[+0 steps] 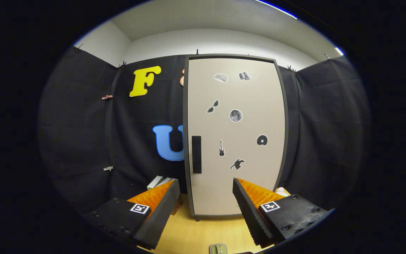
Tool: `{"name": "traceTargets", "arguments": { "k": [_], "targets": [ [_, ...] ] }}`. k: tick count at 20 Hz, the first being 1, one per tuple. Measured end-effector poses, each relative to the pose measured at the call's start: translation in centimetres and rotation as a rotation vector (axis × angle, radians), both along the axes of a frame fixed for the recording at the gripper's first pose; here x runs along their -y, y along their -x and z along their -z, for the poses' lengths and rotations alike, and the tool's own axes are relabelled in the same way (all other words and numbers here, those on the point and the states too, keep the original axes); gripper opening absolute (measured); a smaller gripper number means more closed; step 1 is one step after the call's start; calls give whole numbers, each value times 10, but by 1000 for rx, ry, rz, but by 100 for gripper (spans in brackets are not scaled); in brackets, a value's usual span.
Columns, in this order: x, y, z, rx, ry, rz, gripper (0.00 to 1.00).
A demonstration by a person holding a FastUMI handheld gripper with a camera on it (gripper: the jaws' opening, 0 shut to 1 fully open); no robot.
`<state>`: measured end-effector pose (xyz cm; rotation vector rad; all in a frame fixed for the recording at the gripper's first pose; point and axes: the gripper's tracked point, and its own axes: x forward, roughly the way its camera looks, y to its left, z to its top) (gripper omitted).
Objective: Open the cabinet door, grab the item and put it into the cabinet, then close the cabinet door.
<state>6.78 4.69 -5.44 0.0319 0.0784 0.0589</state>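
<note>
A tall cabinet [236, 137] stands straight ahead on a wooden table, its beige door shut and dotted with small stickers. A black vertical handle [196, 154] sits near the door's left edge. My gripper [206, 185] is open, its two fingers spread wide with nothing between them, a short way in front of the door's lower part. A small greenish item [218, 249] lies on the table below and between the fingers, partly cut off. Behind the left finger, a white box-like object [159, 182] stands beside the cabinet's left side, mostly hidden.
The wooden tabletop [203, 233] runs from the fingers to the cabinet's foot. Black cloth walls close the booth on the left, back and right. A pale object [282, 191] peeks out at the cabinet's lower right corner, behind the right finger.
</note>
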Motion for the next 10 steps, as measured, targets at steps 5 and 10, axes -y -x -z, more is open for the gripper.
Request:
{"name": "traceTargets", "arguments": {
  "k": [5,10],
  "targets": [
    [-4,-74,3,1,-8,-34,98],
    [-17,-129,10,4,-26,-60,98]
  ]
}}
